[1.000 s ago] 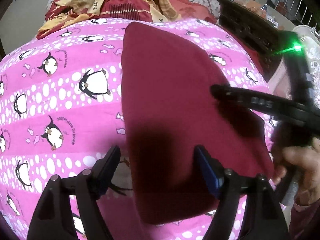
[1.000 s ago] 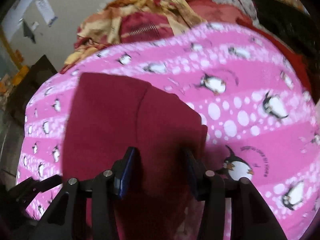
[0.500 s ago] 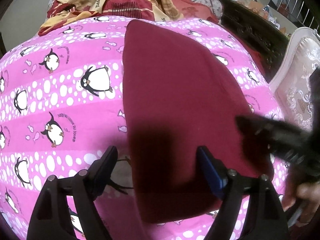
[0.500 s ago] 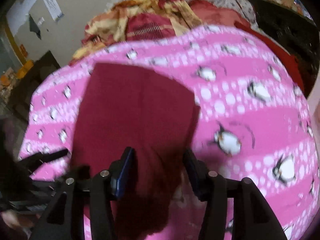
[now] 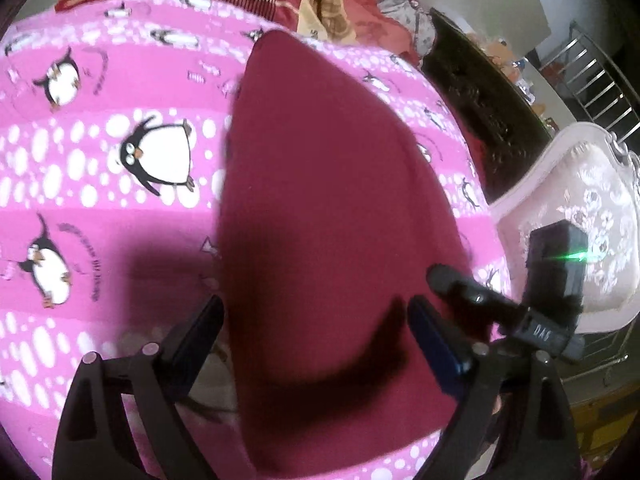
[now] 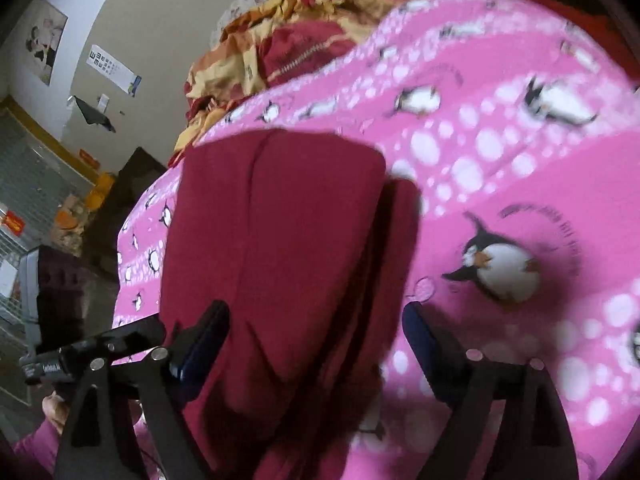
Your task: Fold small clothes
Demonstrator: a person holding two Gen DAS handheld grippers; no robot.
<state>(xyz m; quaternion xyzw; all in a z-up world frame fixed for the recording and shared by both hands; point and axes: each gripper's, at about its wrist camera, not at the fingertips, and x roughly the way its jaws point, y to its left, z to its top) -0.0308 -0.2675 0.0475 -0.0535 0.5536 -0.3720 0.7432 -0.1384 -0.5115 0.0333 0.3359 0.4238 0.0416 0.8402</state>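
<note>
Two sets of fingers (image 5: pixel 316 334) (image 6: pixel 316 340) just spread wide, empty, over maroon garment (image 5: pixel 332 200) on penguin-print pink blanket (image 5: pixel 100 220).

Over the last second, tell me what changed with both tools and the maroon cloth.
Both tools have just been opening. The right tool went from narrow around the near edge of the maroon garment to wide, pads clear of it. The left tool widened slightly, and both views sit closer to the cloth. The garment stayed folded flat on the penguin blanket, and the clothes pile behind is unchanged.
</note>
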